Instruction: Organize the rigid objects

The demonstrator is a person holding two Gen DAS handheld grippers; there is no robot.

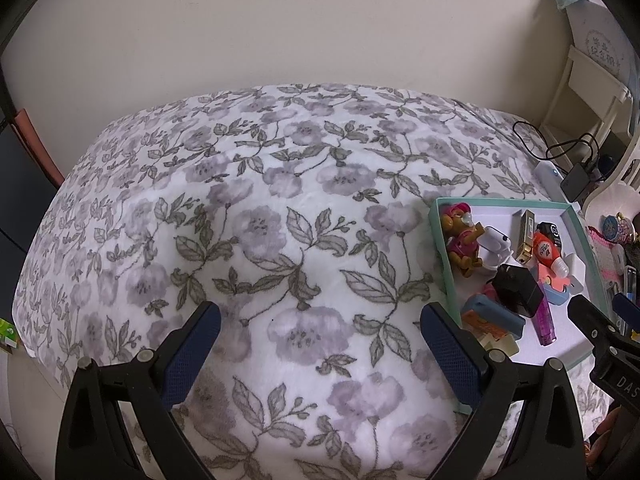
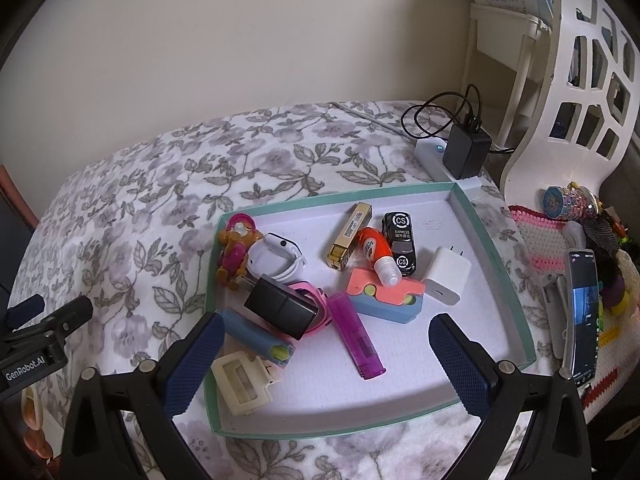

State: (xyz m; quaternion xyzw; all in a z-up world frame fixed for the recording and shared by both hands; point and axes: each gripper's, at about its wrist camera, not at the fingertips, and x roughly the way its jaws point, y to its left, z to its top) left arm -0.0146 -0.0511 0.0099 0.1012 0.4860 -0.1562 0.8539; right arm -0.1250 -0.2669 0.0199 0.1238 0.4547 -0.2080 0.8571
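A shallow tray [image 2: 496, 248] with a mint-green rim lies on a floral blanket [image 1: 280, 208], and small rigid things are heaped inside it. The right gripper [image 2: 326, 336] hovers over the tray's near half with its fingers spread wide and nothing between them. The left gripper [image 1: 320, 328] hangs over bare blanket, the tray at its 2 o'clock, its fingers likewise spread and empty.

In the right wrist view, a purple lighter [image 2: 356, 336] lies near the tray's middle. At its 9 o'clock a black charger [image 2: 280, 308] rests on a pink watch strap [image 2: 320, 300]. A blue-and-pink box [image 2: 384, 298] lies just beside the lighter at its 1 o'clock, with an orange bottle [image 2: 378, 256] leaning onto it. A white plug [image 2: 446, 274] sits at 2 o'clock, a black toy car [image 2: 400, 248] and a gold lighter [image 2: 350, 236] toward 12 o'clock. A toy figure [image 2: 236, 248] occupies the far left corner, touching a white smartwatch [image 2: 276, 260]. A cream clip [image 2: 240, 384] sits at the near left corner.
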